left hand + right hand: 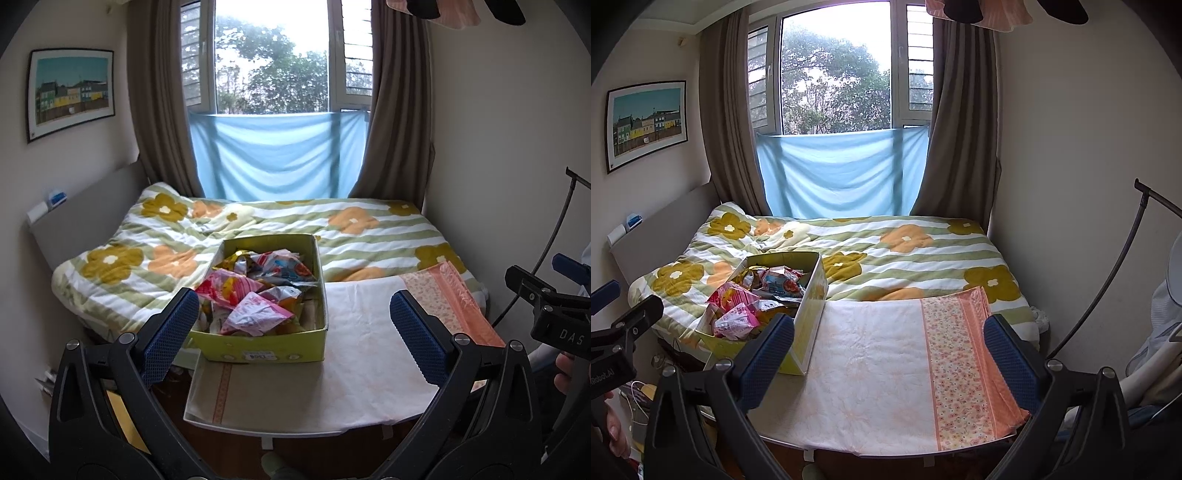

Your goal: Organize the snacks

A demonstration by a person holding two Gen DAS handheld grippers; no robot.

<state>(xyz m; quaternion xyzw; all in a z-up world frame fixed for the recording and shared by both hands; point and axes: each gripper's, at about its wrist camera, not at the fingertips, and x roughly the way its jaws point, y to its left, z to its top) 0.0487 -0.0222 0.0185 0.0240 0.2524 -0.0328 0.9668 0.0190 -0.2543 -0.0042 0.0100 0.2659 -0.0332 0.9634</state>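
Item count, visible inventory

One yellow-green cardboard box; one heap of crinkled foil snack packets, exact number indeterminable; one framed picture; two brown curtains.

I see a yellow-green box holding packets in pink, white, yellow and silver. The tabletop cloth is white with a faint peach print; its right end has an orange flowered band. My claws have blue dimpled pads on black arms. The quilt is white with green stripes and mustard and orange flowers. Curtains are brown, with a light blue sheet between them
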